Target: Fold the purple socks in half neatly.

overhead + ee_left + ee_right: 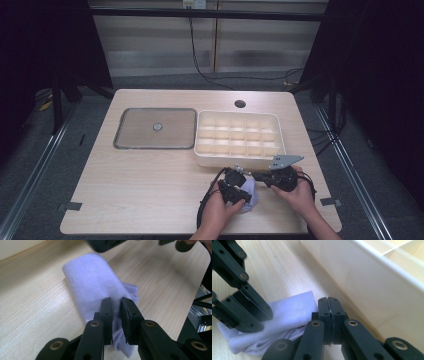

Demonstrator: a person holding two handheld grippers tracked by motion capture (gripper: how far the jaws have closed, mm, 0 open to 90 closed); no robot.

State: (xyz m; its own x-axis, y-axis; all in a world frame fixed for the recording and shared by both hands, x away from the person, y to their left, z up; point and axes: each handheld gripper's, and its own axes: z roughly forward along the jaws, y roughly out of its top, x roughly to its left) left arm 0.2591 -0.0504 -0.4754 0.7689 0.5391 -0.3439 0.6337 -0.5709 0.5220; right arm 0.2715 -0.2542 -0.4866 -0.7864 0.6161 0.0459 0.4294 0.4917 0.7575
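Left gripper view: left gripper (pixel 117 305) pinches the folded lilac cloth (pixel 92 282), lying just beside the compartment box (pixel 239 159). Right gripper (pixel 329 305), pressed together and empty, should steady the fold's free end.

I see the bench (pixel 150 170) evenly lit from above, dark surroundings at both frame edges, soft shadows, near tool parts blurred in close views.

- Left gripper (pixel 116 312): matte black plastic linkage arms with brass-ringed pivot holes, flat rectangular jaws with small screw holes.
- Right gripper (pixel 329 312): same black build, brass-coloured pivots, a grey three-cornered plate on top.
- Black cables trail from both.
- Forearms bare, no sleeves visible.
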